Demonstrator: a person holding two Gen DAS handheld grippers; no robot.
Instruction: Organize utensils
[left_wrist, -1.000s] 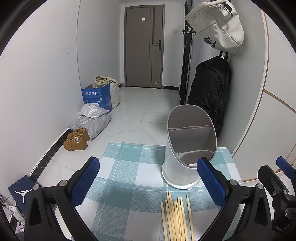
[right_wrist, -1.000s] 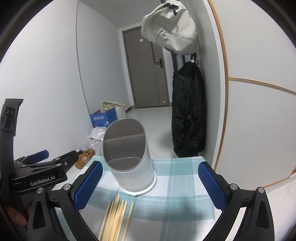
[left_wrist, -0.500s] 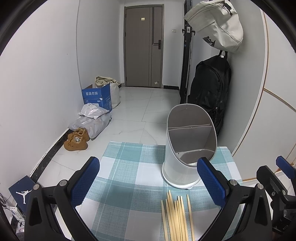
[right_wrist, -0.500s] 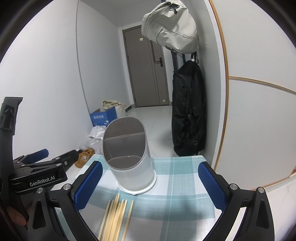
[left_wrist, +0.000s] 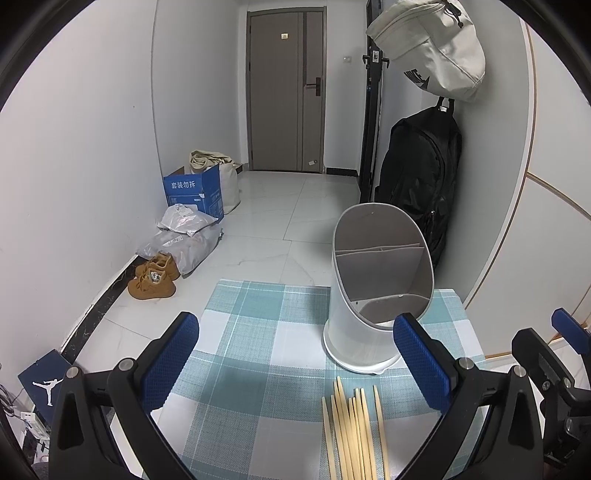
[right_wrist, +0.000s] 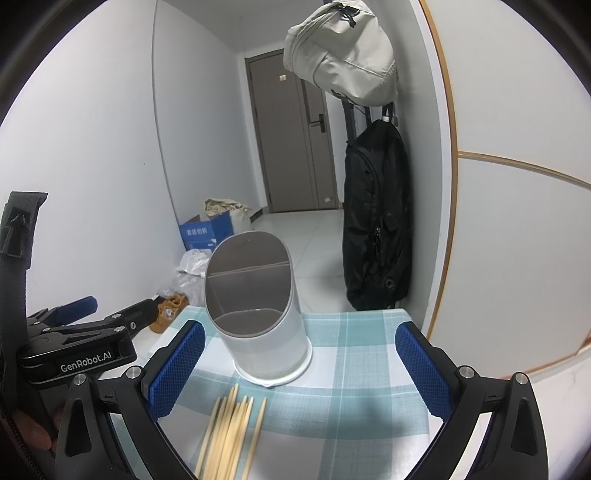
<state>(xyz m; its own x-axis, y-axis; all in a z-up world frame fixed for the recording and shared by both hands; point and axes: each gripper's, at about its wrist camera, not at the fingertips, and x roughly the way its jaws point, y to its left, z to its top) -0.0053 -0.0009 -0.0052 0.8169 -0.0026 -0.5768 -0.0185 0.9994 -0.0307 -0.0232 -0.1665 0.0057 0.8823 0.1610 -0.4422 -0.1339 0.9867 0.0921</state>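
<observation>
A white utensil holder (left_wrist: 380, 291) with grey divided compartments stands upright on the teal checked mat (left_wrist: 258, 332); it also shows in the right wrist view (right_wrist: 258, 306). Several wooden chopsticks (left_wrist: 352, 432) lie side by side on the mat just in front of it, also seen in the right wrist view (right_wrist: 232, 428). My left gripper (left_wrist: 295, 365) is open and empty above the mat, left of the chopsticks. My right gripper (right_wrist: 295, 369) is open and empty, above the chopsticks and in front of the holder. The holder looks empty.
The mat (right_wrist: 354, 339) covers a small table against the right wall. Beyond it on the floor are brown shoes (left_wrist: 153, 277), plastic bags (left_wrist: 184, 236) and a blue box (left_wrist: 194, 192). A black backpack (left_wrist: 421, 184) and a beige bag (left_wrist: 428, 44) hang at the right wall.
Both grippers have drawn back slightly toward me, showing a little more of the chopsticks. Both stay open.
</observation>
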